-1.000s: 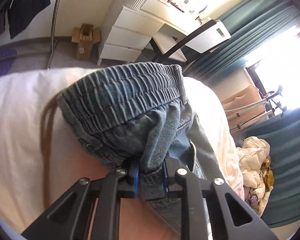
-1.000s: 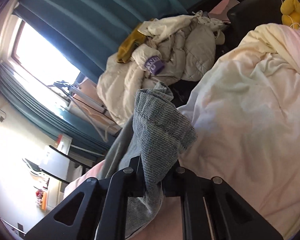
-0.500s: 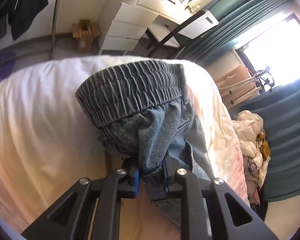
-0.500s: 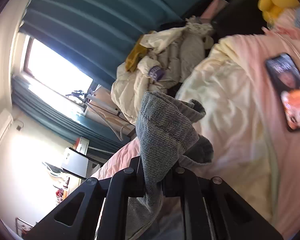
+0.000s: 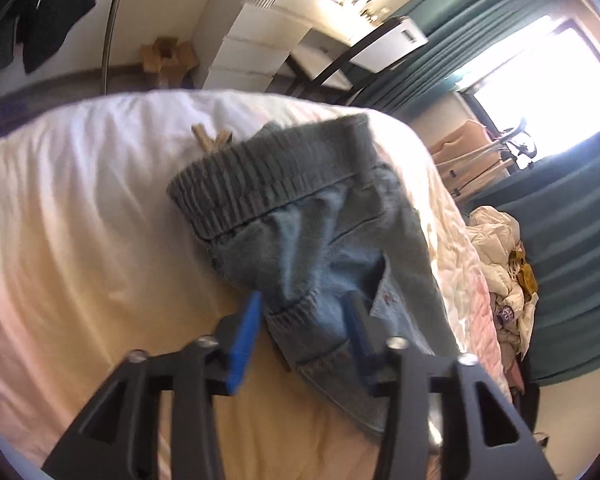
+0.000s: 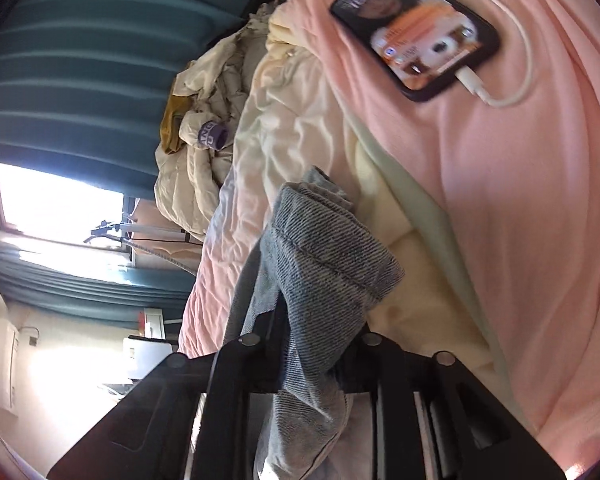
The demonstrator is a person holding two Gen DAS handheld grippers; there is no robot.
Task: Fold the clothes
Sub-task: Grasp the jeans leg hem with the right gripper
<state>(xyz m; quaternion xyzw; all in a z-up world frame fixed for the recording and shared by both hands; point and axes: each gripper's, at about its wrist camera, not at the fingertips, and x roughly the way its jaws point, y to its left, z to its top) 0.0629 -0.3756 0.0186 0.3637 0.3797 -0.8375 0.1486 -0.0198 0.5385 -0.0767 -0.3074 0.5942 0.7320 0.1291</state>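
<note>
Denim trousers [image 5: 320,240], lying on the pale bedcover [image 5: 80,240] of a bed, ribbed elastic waistband [image 5: 260,176] toward the far edge and a tan drawstring [image 5: 210,140] showing beyond it. Left wrist view: the left tool [image 5: 300,320] has its blue-padded fingers [image 5: 242,344] spread, jaws opening, with a fold of the denim lying loose between them and neither pad pressing on it. Right wrist view: the right tool [image 6: 312,328] has a trouser leg's hemmed cuff [image 6: 324,252] bunched between its jaws, which are opening; the fabric fills the narrow gap and drapes down over the tool's frame. Beyond the cuff, on a pink blanket [image 6: 520,200], a phone [image 6: 416,32] lies with its screen lit and a white charging cable [image 6: 516,72] plugged in. A heap of cream clothing [image 6: 204,128] sits beside the bed, against teal curtains [image 6: 80,60]. White drawers [image 5: 256,52] stand past the bed's far end.
</note>
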